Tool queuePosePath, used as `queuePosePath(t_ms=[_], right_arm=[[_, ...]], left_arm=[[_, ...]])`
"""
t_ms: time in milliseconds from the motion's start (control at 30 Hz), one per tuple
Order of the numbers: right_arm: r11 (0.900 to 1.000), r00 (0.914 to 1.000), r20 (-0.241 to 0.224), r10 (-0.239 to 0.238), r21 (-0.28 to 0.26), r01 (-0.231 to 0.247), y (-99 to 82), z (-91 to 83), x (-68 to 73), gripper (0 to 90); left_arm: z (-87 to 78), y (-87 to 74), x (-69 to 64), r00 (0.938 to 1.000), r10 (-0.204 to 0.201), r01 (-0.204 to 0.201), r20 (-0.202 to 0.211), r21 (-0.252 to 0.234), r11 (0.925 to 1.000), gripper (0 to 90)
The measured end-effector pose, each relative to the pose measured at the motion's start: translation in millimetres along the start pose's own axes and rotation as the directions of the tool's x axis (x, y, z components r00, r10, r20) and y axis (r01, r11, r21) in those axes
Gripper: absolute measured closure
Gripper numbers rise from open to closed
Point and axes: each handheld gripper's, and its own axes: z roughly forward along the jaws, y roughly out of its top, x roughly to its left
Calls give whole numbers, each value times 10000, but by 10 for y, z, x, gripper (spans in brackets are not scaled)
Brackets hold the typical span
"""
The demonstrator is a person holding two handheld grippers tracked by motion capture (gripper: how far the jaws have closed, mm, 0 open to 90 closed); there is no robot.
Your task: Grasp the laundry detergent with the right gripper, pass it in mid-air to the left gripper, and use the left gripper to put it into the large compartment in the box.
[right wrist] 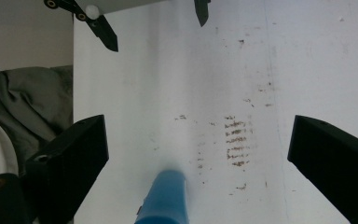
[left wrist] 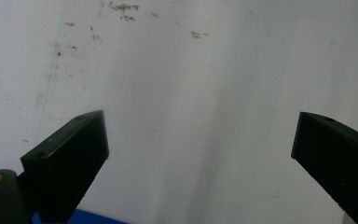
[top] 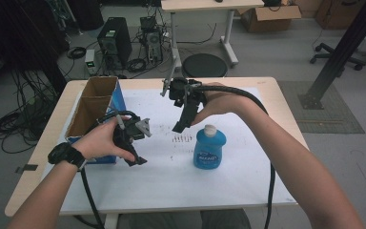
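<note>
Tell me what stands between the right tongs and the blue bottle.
Nothing visible does. The right tongs hang open just above and to the left of the blue bottle, with bare white mat under them. The cardboard box and the left tongs sit well off to the left.

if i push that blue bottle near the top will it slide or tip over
The blue bottle stands upright, taller than its base is wide, so a push near the white cap would likely tip it. Its plastic looks smooth, so the jaws may slip. It looks fairly full, so probably heavy for its size.
</note>
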Motion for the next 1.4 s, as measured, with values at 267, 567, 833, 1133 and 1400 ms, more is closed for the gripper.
queuePosePath(t_ms=[267,567,833,1133,1400], right_arm=[[9994,10000,62,-50,-354,53,-31,-109,3,42],[9912,9991,326,-267,-1290,307,-100,-345,31,36],[9585,9976,622,-307,-2814,470,-317,-680,74,29],[9134,9958,906,-150,-4039,505,-685,-937,125,27],[8646,9942,1032,285,-5017,273,-1111,-996,157,20]], left_arm=[[-28,23,6,10000,-62,62,-8,31,10000,46],[-69,49,-2,9999,-116,116,-50,58,9999,46],[-84,46,-5,9998,-207,207,-57,-27,9998,46],[-85,36,1,9994,-313,313,-150,-22,9995,46],[-98,55,6,9992,-369,366,-177,-201,9991,46]])
